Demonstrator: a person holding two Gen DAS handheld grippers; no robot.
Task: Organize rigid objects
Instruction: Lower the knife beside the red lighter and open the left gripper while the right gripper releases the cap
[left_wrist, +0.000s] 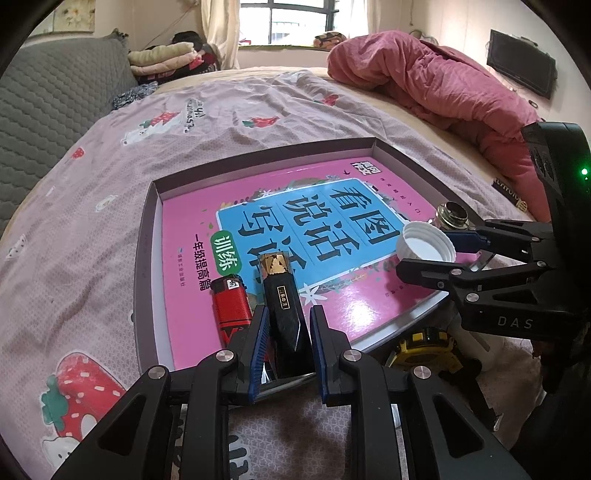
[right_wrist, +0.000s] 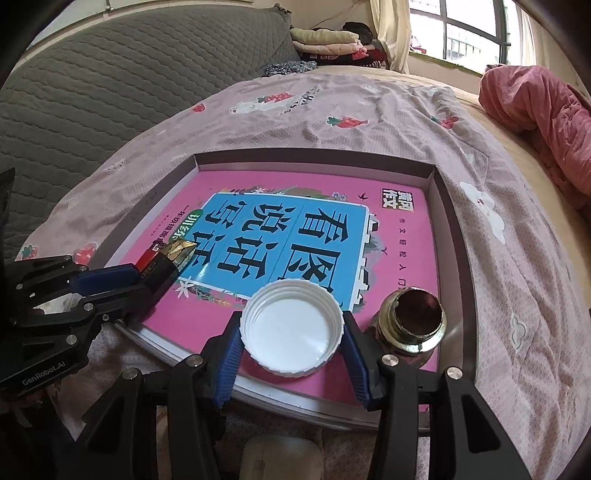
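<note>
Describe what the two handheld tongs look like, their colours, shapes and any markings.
Both tongs are black plastic linkages with silver rivets and ribbed blue pads on the fingers. The left tongs show angular arms with triangular cut-outs; seen from the right wrist camera their body reads "GenRobot.AI". The right tongs look the same; from the left wrist camera their body carries "DAS" lettering and a small green light.

A big bed (left_wrist: 110, 206) fills the room. Its sheet (right_wrist: 369, 122) is pale pink with strawberries and little white animals on it. A crumpled pink blanket (left_wrist: 424, 74) lies in a heap at the far side. A grey quilted cover (left_wrist: 55, 96) lies along the other side. Folded clothes (right_wrist: 328, 44) sit in a pile near the window (left_wrist: 288, 18). Pale curtains (left_wrist: 219, 33) hang beside the window. A dark screen (left_wrist: 521, 74) hangs on the wall
</note>
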